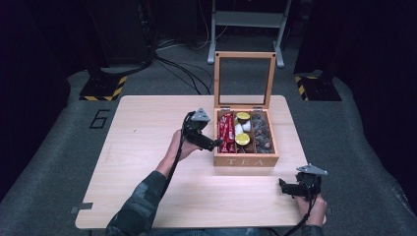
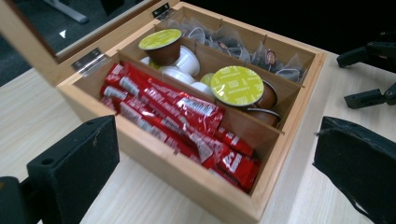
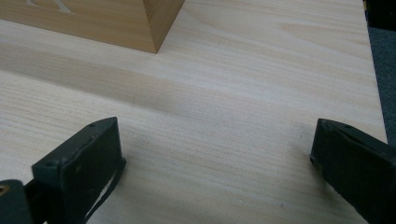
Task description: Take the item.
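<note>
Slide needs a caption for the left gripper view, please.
Open left tongs approach the red sachets in the open wooden tea box.

Print on red sachets (image 2: 180, 119) and capsule lids (image 2: 237, 85) too blurred to read; tea box (image 3: 98, 21) cropped by right gripper view's top edge.

We see a pale matt wood tea box (image 2: 187, 179) w/ glossy red foil sachets (image 2: 187, 121), smooth light-wood bench (image 3: 243, 93), matt black claws.

One wooden tea box (image 2: 196, 179) holds three compartments: a heap of red sachets (image 2: 177, 121), two green-lidded capsules (image 2: 236, 85) among several white ones (image 2: 187, 60), and many clear tea bags (image 2: 261, 53).
</note>
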The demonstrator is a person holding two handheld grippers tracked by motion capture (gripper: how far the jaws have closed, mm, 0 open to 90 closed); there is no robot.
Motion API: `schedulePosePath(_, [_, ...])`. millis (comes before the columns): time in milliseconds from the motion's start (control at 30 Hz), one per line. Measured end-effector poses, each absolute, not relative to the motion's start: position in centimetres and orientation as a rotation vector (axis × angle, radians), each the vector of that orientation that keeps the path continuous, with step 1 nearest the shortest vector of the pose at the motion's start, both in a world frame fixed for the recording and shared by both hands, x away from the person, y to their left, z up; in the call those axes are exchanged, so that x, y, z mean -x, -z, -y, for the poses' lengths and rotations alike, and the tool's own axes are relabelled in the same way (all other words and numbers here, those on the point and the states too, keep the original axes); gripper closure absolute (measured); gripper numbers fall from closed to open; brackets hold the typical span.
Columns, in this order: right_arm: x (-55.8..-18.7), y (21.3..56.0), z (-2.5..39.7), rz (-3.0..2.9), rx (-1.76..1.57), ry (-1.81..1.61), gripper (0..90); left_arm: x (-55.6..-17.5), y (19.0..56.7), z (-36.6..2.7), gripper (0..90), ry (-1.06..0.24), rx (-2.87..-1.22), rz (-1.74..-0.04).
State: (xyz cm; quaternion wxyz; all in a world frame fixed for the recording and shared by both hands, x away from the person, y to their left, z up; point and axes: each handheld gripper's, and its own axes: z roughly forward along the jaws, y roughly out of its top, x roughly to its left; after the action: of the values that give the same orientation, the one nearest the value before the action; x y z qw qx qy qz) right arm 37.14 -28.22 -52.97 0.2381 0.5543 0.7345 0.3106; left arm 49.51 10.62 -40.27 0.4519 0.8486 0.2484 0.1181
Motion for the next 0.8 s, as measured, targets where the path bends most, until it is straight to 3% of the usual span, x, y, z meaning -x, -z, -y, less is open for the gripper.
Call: schedulePosePath(800, [-37.1, 53.0, 28.2, -2.013, -1.517, -0.851, 1.4, -52.2, 42.0, -3.1, 0.0, -0.23, -2.194, -0.514])
